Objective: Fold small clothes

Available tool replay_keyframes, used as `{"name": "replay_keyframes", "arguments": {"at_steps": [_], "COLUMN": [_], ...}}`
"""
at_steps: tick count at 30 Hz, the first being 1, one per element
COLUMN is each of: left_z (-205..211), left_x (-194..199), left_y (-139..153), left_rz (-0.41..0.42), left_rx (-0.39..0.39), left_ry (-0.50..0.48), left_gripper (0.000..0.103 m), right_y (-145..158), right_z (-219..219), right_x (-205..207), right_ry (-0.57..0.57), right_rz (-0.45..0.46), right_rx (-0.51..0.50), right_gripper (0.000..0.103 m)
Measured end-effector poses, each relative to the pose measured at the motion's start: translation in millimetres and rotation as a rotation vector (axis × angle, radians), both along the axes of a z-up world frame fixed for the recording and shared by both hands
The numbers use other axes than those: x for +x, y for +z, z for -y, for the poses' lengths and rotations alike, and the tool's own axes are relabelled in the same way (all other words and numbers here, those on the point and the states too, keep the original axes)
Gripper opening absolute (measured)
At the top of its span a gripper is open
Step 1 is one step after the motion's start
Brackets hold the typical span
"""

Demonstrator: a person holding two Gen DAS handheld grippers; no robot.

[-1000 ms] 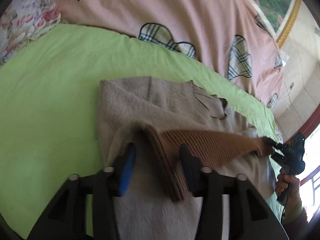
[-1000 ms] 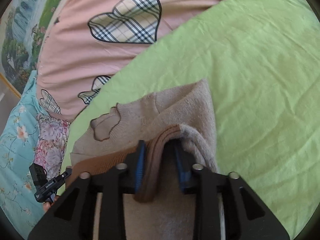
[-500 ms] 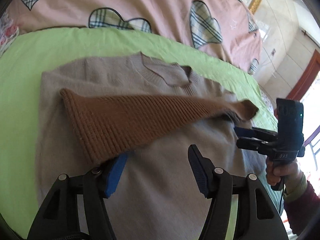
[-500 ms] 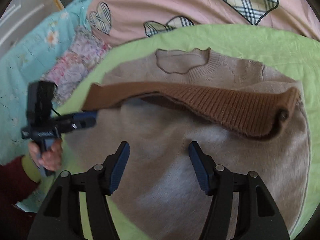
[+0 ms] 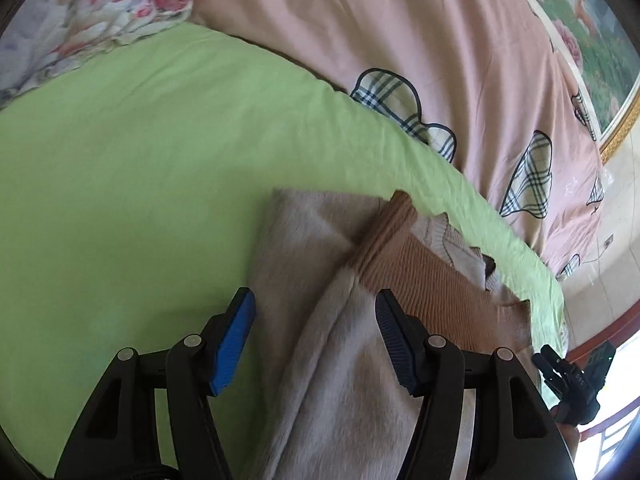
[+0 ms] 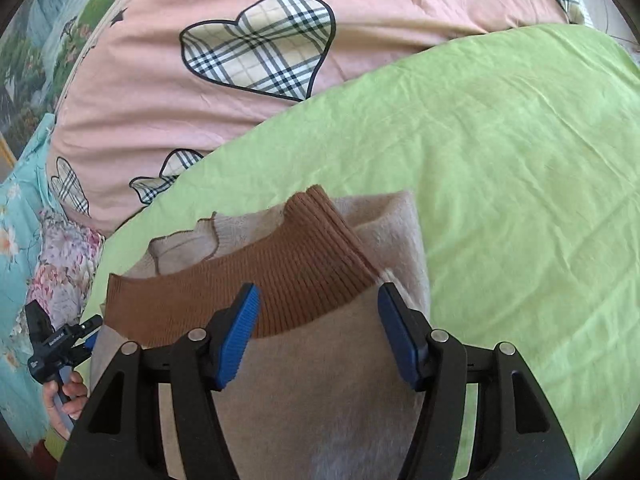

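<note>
While we look along both tools, the green sheet (image 5: 120,168) covers the bed, with a pink quilt (image 6: 168,92) bearing plaid hearts behind it. On the sheet lies the beige sweater (image 6: 304,392), its sides turned in and its brown ribbed band (image 6: 280,280) stretched across just below the neckline (image 6: 184,244). Our left hand-held gripper (image 5: 314,340) hangs over the sweater's left edge, blue pads (image 5: 234,336) spread and holding nothing. Our right hand-held gripper (image 6: 316,336) hangs over the right part, likewise spread wide, close above the brown band.
</note>
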State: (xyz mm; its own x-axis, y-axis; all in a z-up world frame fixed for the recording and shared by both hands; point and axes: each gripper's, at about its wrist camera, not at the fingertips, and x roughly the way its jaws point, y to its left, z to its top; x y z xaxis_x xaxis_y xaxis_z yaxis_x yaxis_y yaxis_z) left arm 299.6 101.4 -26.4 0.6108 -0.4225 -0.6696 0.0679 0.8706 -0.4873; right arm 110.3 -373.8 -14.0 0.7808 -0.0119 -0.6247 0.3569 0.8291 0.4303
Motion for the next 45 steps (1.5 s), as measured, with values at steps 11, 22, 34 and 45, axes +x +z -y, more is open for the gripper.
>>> {"name": "replay_keyframes", "arguments": {"at_steps": [11,22,34,45], "left_z": [3.9,6.6,5.2,3.8], "left_x": [-135.9,-198.3,-182.9,-131.6], "left_y": [18.5,-17.2,-30.2,-28.5], "left_rz": [0.059,-0.081,-0.087,-0.053], "left_rx": [-0.007,-0.092,-0.183,-0.137], "left_ry": [-0.040,-0.059,0.019,0.121], "left_gripper": [0.064,0.067,0.072,0.056], "right_y": [2.4,-10.6,-14.9,-13.2], "right_z": [-68.7,-126.5,-137.6,-126.4], "right_x": [-65.7,-106.0,-118.5,-113.1], "right_ry": [0.064,0.130,0.144,0.139], "right_rz": [0.058,0.051,0.046,0.051], "right_rx": [0.056,0.106,0.120,0.134], "right_gripper": [0.068,0.068,0.069,0.069]}}
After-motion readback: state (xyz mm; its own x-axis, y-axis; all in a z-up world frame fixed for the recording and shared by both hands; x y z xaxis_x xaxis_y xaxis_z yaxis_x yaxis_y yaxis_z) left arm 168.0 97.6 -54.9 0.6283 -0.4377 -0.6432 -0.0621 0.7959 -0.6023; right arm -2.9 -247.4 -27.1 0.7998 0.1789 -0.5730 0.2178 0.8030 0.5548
